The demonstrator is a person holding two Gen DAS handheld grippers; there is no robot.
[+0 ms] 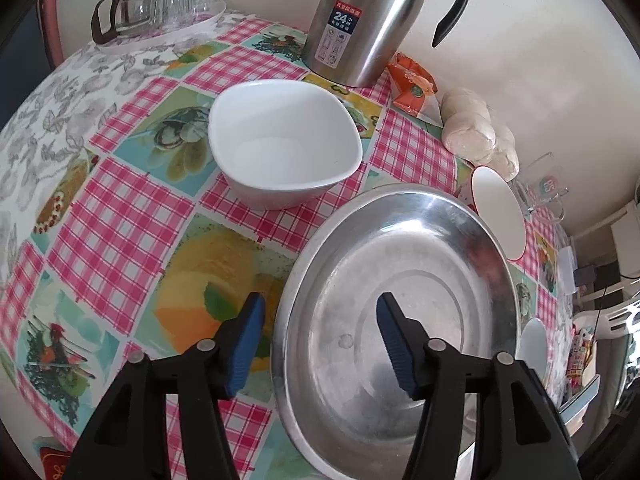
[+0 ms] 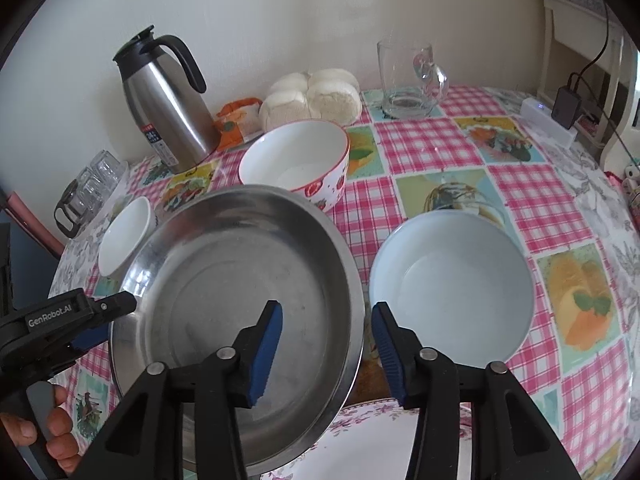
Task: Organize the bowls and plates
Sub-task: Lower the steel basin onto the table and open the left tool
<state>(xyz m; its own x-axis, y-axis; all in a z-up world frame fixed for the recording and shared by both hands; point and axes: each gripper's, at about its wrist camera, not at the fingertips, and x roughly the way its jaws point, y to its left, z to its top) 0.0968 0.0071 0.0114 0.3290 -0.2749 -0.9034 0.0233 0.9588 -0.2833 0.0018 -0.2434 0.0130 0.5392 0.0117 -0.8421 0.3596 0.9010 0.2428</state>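
Note:
A steel plate [image 1: 400, 304] [image 2: 240, 280] sits tilted, its near edge resting on a floral plate [image 2: 384, 444]. My left gripper [image 1: 320, 320] is open and straddles the steel plate's left rim. My right gripper [image 2: 326, 332] is open and straddles its right rim. The left gripper also shows at the far left of the right wrist view [image 2: 102, 320]. A white squarish bowl [image 1: 284, 140] [image 2: 124, 236] stands left of the steel plate. A red-patterned bowl [image 2: 296, 160] [image 1: 500, 212] stands behind it. A pale blue bowl [image 2: 452, 284] stands to its right.
A steel thermos jug [image 1: 368, 20] [image 2: 168, 108], an orange packet [image 1: 412, 84], bagged buns [image 2: 312, 98] and a glass mug [image 2: 408, 80] line the wall. A tray of glasses [image 1: 168, 12] sits at the far left corner. The table [image 1: 120, 216] has a chequered cloth.

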